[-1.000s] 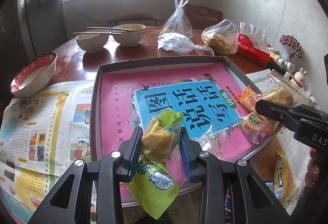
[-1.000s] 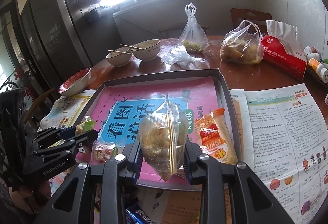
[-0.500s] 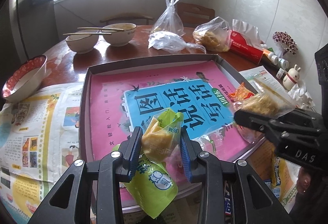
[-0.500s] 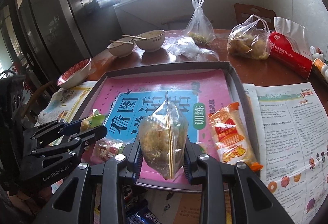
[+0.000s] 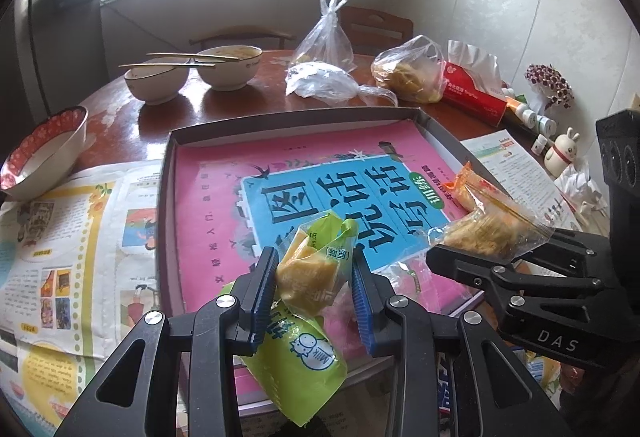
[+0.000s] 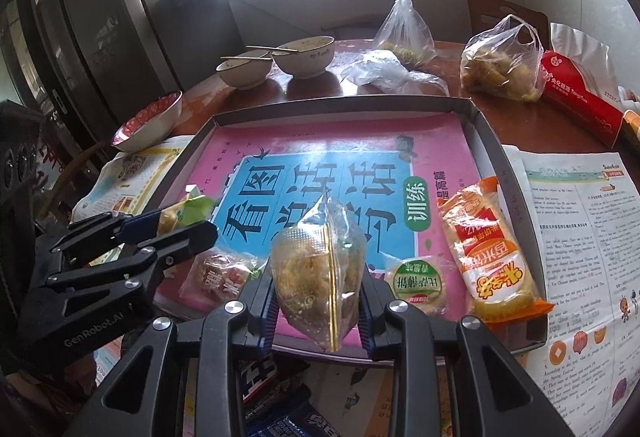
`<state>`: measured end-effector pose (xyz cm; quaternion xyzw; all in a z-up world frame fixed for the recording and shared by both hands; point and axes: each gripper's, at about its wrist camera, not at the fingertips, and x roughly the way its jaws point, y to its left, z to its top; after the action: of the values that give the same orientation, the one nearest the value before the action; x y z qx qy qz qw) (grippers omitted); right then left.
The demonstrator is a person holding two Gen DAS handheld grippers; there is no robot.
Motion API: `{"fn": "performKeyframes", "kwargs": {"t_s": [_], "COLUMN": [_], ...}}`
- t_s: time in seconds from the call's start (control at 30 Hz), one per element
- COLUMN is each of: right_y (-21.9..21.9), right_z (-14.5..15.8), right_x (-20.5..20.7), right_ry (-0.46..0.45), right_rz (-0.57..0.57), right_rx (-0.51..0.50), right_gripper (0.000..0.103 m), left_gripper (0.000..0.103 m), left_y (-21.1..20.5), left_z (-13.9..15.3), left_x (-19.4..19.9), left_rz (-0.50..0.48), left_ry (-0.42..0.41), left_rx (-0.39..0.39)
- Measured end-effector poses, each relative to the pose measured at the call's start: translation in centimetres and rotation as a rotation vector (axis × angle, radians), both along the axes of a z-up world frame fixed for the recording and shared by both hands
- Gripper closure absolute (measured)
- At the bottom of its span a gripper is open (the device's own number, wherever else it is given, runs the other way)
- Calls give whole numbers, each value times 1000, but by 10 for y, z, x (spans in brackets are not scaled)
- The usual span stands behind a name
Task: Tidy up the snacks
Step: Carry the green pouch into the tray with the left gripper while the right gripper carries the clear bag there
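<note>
My left gripper [image 5: 314, 277] is shut on a green and yellow snack packet [image 5: 304, 317] and holds it over the near edge of a shallow grey box [image 5: 280, 117] lined with a pink book. My right gripper [image 6: 318, 293] is shut on a clear bag of crumbly brown snack [image 6: 320, 273], also over the box's near edge. The left gripper also shows in the right wrist view [image 6: 176, 225], and the right gripper shows in the left wrist view [image 5: 460, 261]. In the box lie an orange packet [image 6: 488, 245], a round green-labelled packet [image 6: 416, 283] and a red packet [image 6: 220, 275].
Two bowls with chopsticks [image 5: 192, 71], a red-rimmed bowl [image 5: 40, 153], tied plastic bags [image 5: 408, 73] and a red tissue pack [image 5: 476, 93] stand on the brown table behind the box. Newspapers [image 5: 60, 237] lie on both sides. Blue packets [image 6: 280, 417] lie below the near edge.
Both grippers have moved a little forward and closer together over the box's near edge, each still holding its packet.
</note>
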<state>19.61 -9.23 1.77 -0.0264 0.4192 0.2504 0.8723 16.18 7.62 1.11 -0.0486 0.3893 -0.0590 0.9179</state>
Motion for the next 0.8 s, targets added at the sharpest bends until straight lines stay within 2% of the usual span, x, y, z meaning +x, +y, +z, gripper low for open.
{"fn": "performKeyframes", "kwargs": {"t_s": [0.8], "right_y": [-13], "right_z": [-3], "right_x": [0], "right_ry": [4], "right_rz": [-33], "right_rx": [-11], "right_gripper": [69], "left_gripper": [65], "left_y": [8], "left_z": [-1], "left_x": [-5], "left_rz": [40], "left_ry": [-3], "left_rx": [9]}}
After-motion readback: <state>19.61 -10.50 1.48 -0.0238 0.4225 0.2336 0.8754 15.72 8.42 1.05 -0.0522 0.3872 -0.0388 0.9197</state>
